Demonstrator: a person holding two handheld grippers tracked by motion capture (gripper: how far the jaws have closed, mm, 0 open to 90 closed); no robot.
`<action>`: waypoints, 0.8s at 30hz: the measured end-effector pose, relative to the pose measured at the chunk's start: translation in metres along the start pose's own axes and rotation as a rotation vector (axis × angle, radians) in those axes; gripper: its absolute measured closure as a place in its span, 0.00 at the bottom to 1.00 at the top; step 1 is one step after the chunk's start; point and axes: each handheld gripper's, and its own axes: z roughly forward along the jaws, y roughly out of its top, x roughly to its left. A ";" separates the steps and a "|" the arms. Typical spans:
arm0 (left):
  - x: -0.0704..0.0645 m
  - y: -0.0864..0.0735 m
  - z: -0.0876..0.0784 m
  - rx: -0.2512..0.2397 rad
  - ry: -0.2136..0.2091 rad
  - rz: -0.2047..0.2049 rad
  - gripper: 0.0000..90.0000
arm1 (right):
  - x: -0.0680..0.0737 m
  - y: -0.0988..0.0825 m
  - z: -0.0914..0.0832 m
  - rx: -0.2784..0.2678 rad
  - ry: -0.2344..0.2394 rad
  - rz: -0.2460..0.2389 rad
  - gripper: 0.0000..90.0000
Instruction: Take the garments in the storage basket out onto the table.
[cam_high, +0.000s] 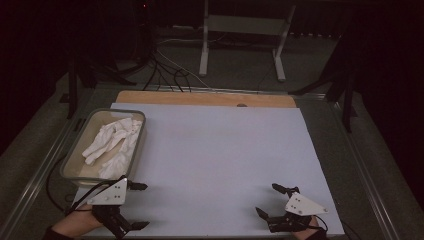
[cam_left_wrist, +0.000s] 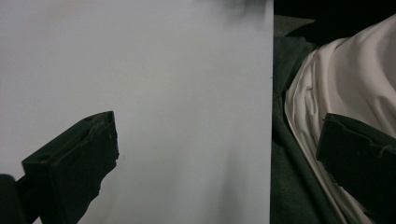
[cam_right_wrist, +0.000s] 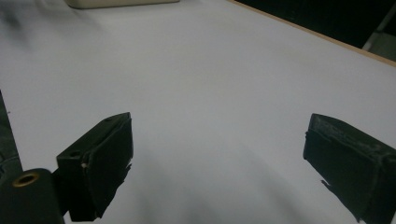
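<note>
A clear plastic bin (cam_high: 139, 131) stands at the left edge of the white sheet (cam_high: 220, 150), with a crumpled white cloth (cam_high: 112, 140) inside. My left gripper (cam_high: 144, 205) rests low at the sheet's front left, just in front of the bin, jaws wide apart and pointing right with nothing between them. In the left gripper view, the left gripper (cam_left_wrist: 215, 158) hangs over bare sheet. My right gripper (cam_high: 268, 200) sits at the front right, open and empty, pointing left and away. Under the right gripper (cam_right_wrist: 219, 163) is plain white sheet (cam_right_wrist: 210, 93).
A wooden board edge (cam_high: 205, 98) runs along the sheet's far side. A metal rail (cam_high: 35, 175) frames the table, and cables (cam_high: 165, 70) and a stand (cam_high: 240, 30) lie on the floor beyond. Pale fabric (cam_left_wrist: 345, 79) lies past the sheet's edge in the left gripper view.
</note>
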 end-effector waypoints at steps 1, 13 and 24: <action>0.000 0.002 -0.001 0.005 -0.003 0.003 0.00 | 0.000 0.000 0.000 -0.006 -0.001 0.003 0.10; 0.012 0.023 -0.025 0.041 -0.029 0.022 0.00 | -0.001 0.002 -0.002 -0.020 -0.007 0.008 0.10; 0.024 0.040 -0.048 0.052 -0.015 0.040 0.00 | 0.000 0.003 -0.001 -0.028 0.001 0.012 0.10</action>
